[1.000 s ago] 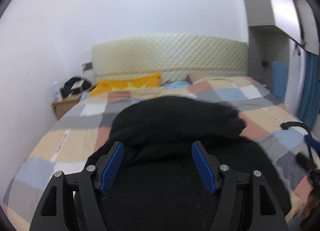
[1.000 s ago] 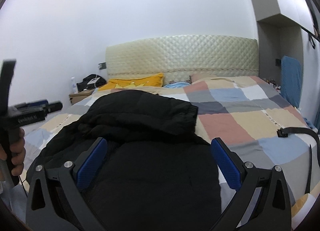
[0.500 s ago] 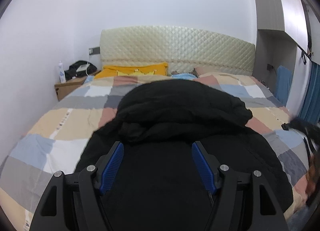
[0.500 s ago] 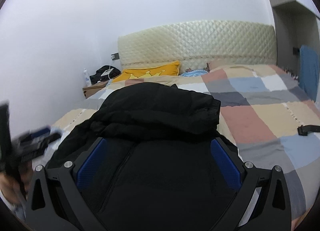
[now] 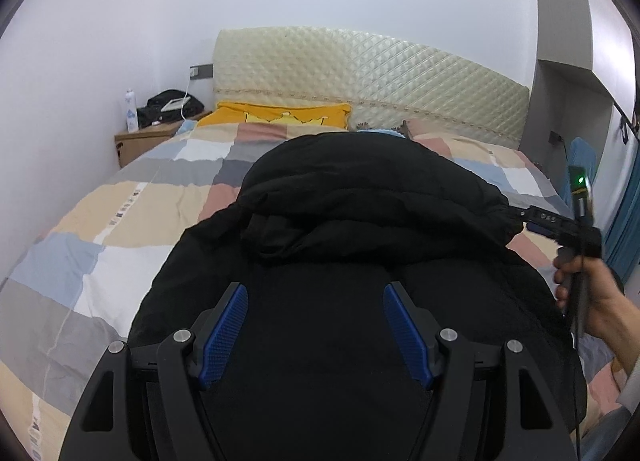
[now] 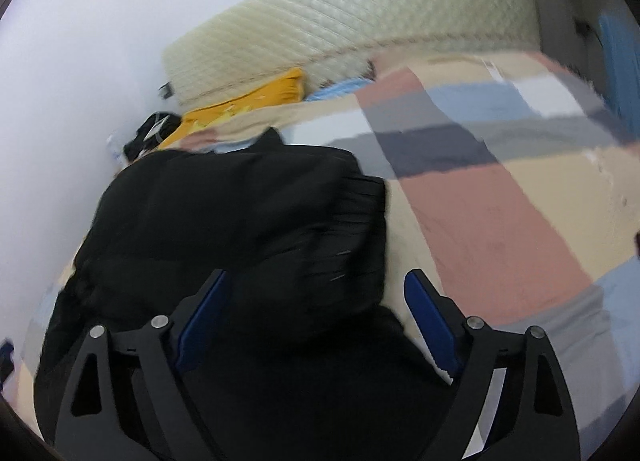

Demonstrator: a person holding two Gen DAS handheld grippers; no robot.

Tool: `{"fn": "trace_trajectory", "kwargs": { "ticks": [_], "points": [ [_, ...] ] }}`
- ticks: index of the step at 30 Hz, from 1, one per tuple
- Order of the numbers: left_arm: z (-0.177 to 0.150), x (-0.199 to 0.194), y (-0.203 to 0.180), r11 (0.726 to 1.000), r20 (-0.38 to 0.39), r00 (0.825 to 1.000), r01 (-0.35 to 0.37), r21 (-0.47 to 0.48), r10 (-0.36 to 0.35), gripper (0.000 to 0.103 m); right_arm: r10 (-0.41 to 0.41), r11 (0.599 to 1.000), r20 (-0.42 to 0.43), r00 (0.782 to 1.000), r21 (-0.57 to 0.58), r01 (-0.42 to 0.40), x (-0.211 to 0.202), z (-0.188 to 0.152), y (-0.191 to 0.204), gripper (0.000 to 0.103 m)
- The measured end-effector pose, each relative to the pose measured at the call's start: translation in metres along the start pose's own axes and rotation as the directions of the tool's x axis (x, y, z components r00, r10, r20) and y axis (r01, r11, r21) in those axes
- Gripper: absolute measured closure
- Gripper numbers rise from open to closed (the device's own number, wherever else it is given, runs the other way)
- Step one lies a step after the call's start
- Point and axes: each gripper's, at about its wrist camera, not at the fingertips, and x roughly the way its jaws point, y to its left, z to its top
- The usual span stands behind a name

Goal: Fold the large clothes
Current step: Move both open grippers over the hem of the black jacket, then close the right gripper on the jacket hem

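Note:
A large black padded jacket (image 5: pixel 360 229) lies on the checked bedspread (image 5: pixel 120 221), with its far part folded back toward me in a thick roll. My left gripper (image 5: pixel 316 297) is open and empty, hovering over the jacket's near middle. My right gripper (image 6: pixel 316 293) is open and empty, its jaws either side of the folded part's right corner (image 6: pixel 352 229); the right wrist view is blurred and tilted. The right gripper and the hand holding it also show in the left wrist view (image 5: pixel 560 221), at the jacket's right edge.
A quilted cream headboard (image 5: pixel 360 73) and a yellow pillow (image 5: pixel 276 117) are at the far end of the bed. A wooden nightstand (image 5: pixel 152 137) with a black bag and a bottle stands at the far left. A blue curtain (image 5: pixel 624 221) hangs on the right.
The right gripper has moved forward and down to the folded part's right corner and tilted. The left gripper's view has come closer over the jacket. Both stayed open.

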Motion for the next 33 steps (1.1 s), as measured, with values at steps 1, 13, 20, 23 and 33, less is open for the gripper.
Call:
{"fn": "trace_trajectory", "kwargs": {
  "ticks": [1, 13, 20, 23, 33],
  "points": [
    [0.000, 0.002, 0.001, 1.000, -0.001, 1.000, -0.002, -0.004, 0.002, 0.033, 0.006, 1.000, -0.004, 1.000, 0.025, -0.006, 0.007, 0.000, -0.008, 0.018],
    [0.000, 0.018, 0.004, 1.000, -0.031, 0.999, -0.011, -0.013, 0.011, 0.033, 0.061, 0.996, -0.046, 0.997, -0.065, -0.064, 0.014, -0.005, 0.020, 0.081],
    [-0.003, 0.018, 0.010, 1.000, -0.038, 0.999, 0.010, -0.022, -0.010, 0.033, 0.006, 0.997, -0.016, 1.000, -0.080, -0.007, 0.002, 0.002, 0.015, 0.086],
    [-0.004, 0.022, 0.008, 1.000, -0.058, 0.998, 0.002, -0.009, -0.002, 0.033, -0.008, 0.994, -0.017, 1.000, -0.105, 0.006, 0.000, -0.004, 0.018, 0.083],
    [-0.001, 0.018, 0.008, 1.000, -0.051, 0.998, -0.023, -0.009, 0.023, 0.033, 0.012, 0.995, -0.041, 0.999, -0.094, -0.016, -0.049, -0.012, 0.024, 0.070]
  ]
}}
